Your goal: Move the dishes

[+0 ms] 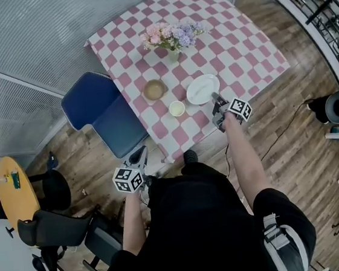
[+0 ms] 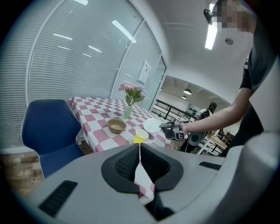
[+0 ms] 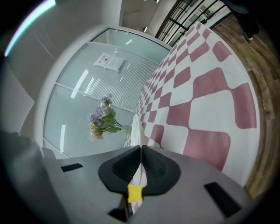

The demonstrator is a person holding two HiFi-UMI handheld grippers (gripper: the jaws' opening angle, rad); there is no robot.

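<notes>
We had the plate (image 1: 201,90) by its rim
Our right gripper (image 1: 217,104) pinched the plate on the checked table (image 1: 240,38); our left gripper (image 1: 141,153) hung pressed together, empty.

No writing can be read anywhere.
A white sheet (image 2: 145,72) on the glass wall (image 2: 78,61), upper middle of the left gripper view, carries print too small to read; the marker cubes (image 1: 128,180) bear only black-and-white squares.
</notes>
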